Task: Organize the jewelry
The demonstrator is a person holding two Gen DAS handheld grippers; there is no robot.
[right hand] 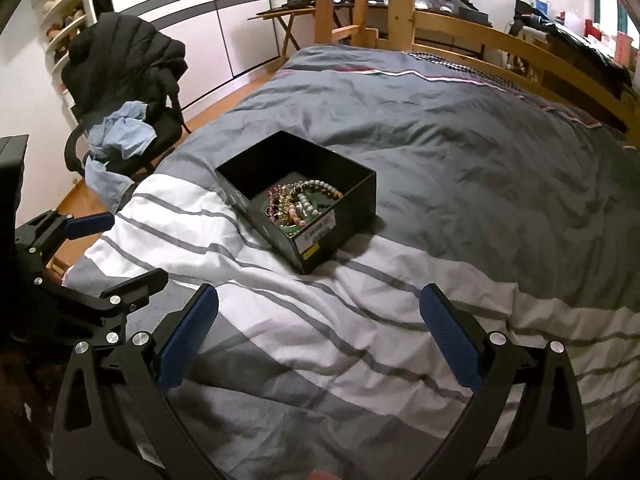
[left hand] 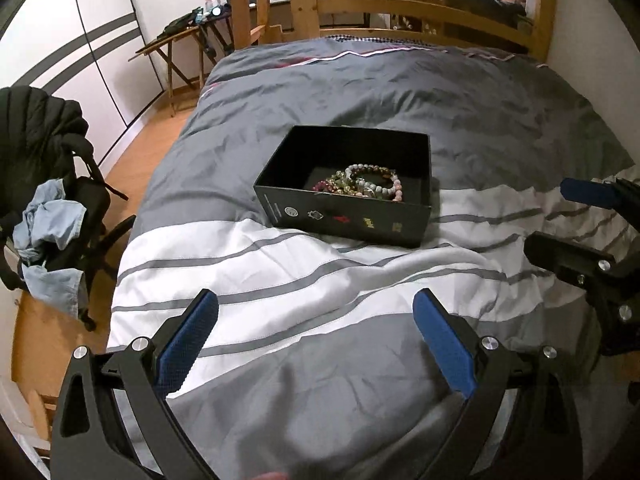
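Note:
A black open box sits on the striped bed cover, holding a heap of beaded bracelets in pink, grey, gold and brown. My left gripper hovers open over the white and grey stripes, well short of the box, nothing between its blue pads. My right gripper is likewise open and empty, back from the box's near corner. Each gripper shows at the edge of the other's view: the right gripper at far right, the left gripper at far left.
The grey and white duvet covers the whole bed, with a wooden bed frame at the far end. Left of the bed stands an office chair with a black jacket and blue clothes. A folding wooden table stands by the wardrobe.

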